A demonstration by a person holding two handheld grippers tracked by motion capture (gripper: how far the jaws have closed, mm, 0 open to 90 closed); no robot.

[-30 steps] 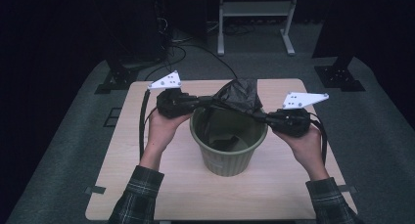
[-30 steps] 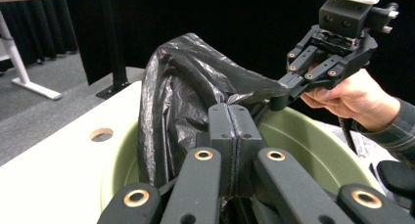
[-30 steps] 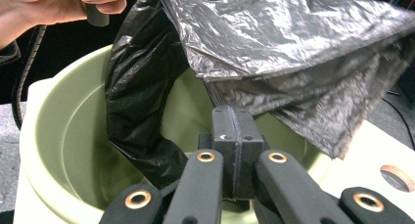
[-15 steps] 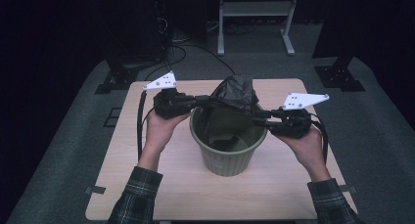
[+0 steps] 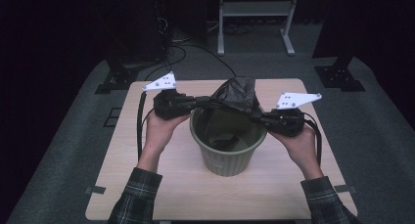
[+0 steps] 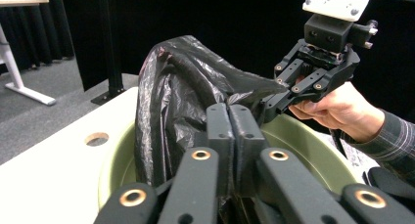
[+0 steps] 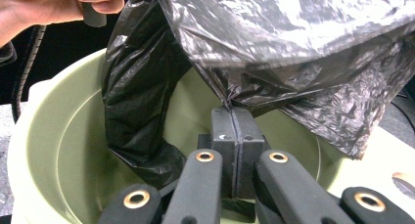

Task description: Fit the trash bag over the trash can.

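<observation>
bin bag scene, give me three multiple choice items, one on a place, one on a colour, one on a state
1. Where does the green bin stand?
A. on the wooden table
B. on the grey floor
C. on a shelf

2. What colour is the plastic bag?
A. white
B. black
C. blue

3. How do the left gripper and the right gripper stand?
A. both wide open, clear of the bag
B. left shut, right open
C. both shut on the bag

Answers:
1. A, the high view shows the bin on the tabletop between the hands.
2. B, the crinkled film is black in all views.
3. C, each gripper view shows its pads pressed together with bag film pinched between them.
</observation>
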